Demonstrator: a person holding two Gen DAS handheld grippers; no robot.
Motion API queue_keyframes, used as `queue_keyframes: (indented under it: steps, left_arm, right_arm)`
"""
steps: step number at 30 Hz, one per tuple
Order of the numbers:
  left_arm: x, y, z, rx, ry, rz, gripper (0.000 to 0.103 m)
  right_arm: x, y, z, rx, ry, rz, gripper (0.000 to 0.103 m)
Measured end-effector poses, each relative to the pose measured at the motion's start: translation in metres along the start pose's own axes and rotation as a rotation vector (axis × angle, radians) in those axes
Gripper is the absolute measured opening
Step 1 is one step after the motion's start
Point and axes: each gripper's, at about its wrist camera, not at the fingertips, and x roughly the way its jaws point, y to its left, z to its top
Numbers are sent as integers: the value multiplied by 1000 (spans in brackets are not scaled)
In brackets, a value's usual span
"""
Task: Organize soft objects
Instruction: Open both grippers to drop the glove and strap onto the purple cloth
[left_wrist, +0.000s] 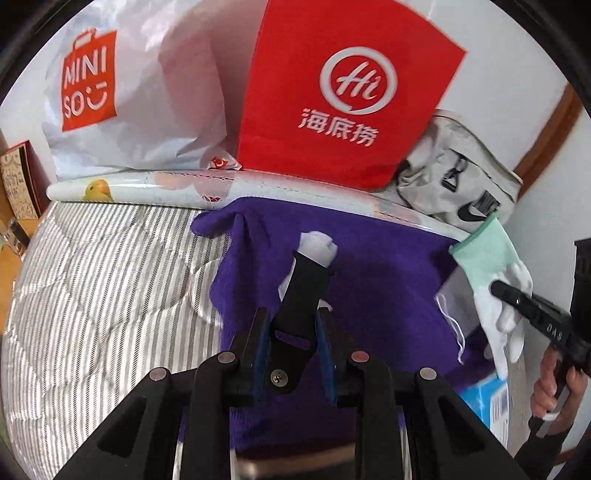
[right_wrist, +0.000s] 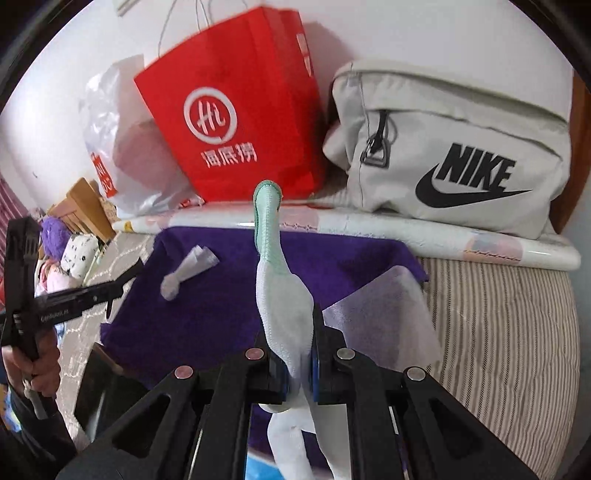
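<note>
Striped bedding (left_wrist: 92, 277) is seen at the far left of the left wrist view, with a white Miniso bag (left_wrist: 122, 103) propped against the wall behind it and a rolled printed sheet (left_wrist: 147, 188) laid along the bed's far edge. A red paper bag (left_wrist: 332, 92) is stood beside the white one. A purple cloth (left_wrist: 369, 266) is spread over the bedding, and above it a rolled white sock (left_wrist: 319, 249) is held: the left gripper (left_wrist: 308, 275) is clamped on the sock, whose bunched end sticks out past the black fingers. Further right, a grey Nike bag (left_wrist: 454, 173) is leaned against the wall. At the right edge a white glove with a mint-green cuff (left_wrist: 491, 269) is pinched by the right gripper (left_wrist: 509, 295), which is gripped by a hand (left_wrist: 557, 387).

In the right wrist view the left gripper (right_wrist: 125, 277) is shown at the left, the sock (right_wrist: 184, 275) protruding from it above the cloth. The glove (right_wrist: 284, 295) is squeezed between the right gripper's closed blue pads (right_wrist: 316, 380), cuff upward. A translucent plastic sheet (right_wrist: 384, 314) is lying at the cloth's right.
</note>
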Motion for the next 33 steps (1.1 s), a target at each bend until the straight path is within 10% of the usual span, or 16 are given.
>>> queue_keyframes:
  steps: [19,24,33]
  left_arm:
    - [51,-1,12,-19,100,46,28]
    - [49,-1,10,-24,124,39,40]
    - [-3,-7,-11,38,29,48,48]
  right_arm:
    - [65,-11,1,-18,176,-21,12]
    - [62,-5,-1,-55,178,-43,59]
    - [25,-4,-5,-53,113,-99,62]
